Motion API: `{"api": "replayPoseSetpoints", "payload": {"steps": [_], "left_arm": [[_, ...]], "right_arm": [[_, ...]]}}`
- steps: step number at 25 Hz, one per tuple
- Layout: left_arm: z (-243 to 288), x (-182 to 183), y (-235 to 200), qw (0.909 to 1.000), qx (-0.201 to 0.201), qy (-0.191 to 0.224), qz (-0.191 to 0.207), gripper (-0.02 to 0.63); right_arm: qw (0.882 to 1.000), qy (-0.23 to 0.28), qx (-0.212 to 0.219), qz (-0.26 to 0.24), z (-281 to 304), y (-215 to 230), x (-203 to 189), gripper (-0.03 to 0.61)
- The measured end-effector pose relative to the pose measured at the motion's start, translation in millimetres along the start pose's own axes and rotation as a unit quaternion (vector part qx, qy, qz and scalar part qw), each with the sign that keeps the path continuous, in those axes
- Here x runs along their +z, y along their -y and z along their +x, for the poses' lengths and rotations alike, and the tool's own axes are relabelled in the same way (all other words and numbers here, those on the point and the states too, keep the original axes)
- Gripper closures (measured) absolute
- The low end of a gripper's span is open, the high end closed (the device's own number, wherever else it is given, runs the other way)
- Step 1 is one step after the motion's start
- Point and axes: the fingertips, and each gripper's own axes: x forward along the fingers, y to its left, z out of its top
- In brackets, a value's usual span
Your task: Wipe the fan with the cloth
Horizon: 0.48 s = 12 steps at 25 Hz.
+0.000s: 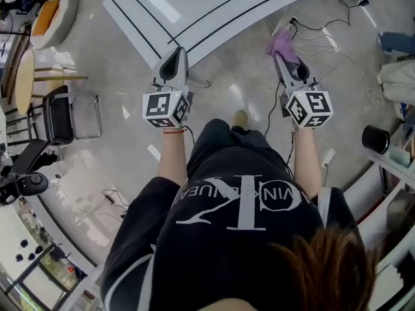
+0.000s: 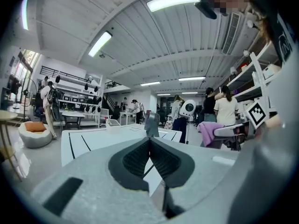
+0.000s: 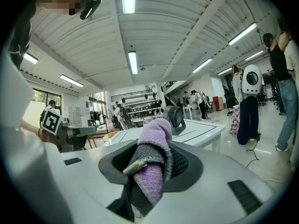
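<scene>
A purple cloth (image 3: pixel 158 132) is bunched between the jaws of my right gripper (image 3: pixel 150 164), which is shut on it. In the head view the cloth (image 1: pixel 283 43) sticks out past that gripper (image 1: pixel 285 58), above the floor near the white table (image 1: pixel 214 11). A small dark fan (image 3: pixel 175 116) stands on the table ahead, apart from the cloth. My left gripper (image 1: pixel 174 58) is shut with nothing in it, its tips over the table's near edge. In the left gripper view its closed jaws (image 2: pixel 150 143) point toward the fan (image 2: pixel 152 123).
A black folding chair (image 1: pixel 61 115) and an orange-cushioned seat (image 1: pixel 52 15) stand to the left. Cables (image 1: pixel 324 44) lie on the floor at the right, and a black cup (image 1: pixel 375 139) sits on a shelf. Several people and a white robot (image 3: pixel 252 80) stand further back.
</scene>
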Motion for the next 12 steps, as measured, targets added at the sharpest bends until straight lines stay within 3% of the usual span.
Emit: {"api": "replayPoseSetpoints", "payload": {"steps": [7,12], "left_arm": [[43.9,-1.6,-4.1,0.9994,-0.028,-0.017,-0.004,0.609],[105.1,8.1,-10.8,0.9978,-0.064,-0.012,-0.013,0.609]], "right_arm": [[1.0,-0.005,-0.003,0.012,28.4,15.8,2.5,0.44],[1.0,-0.01,-0.02,0.013,58.3,39.3,9.3,0.44]]}}
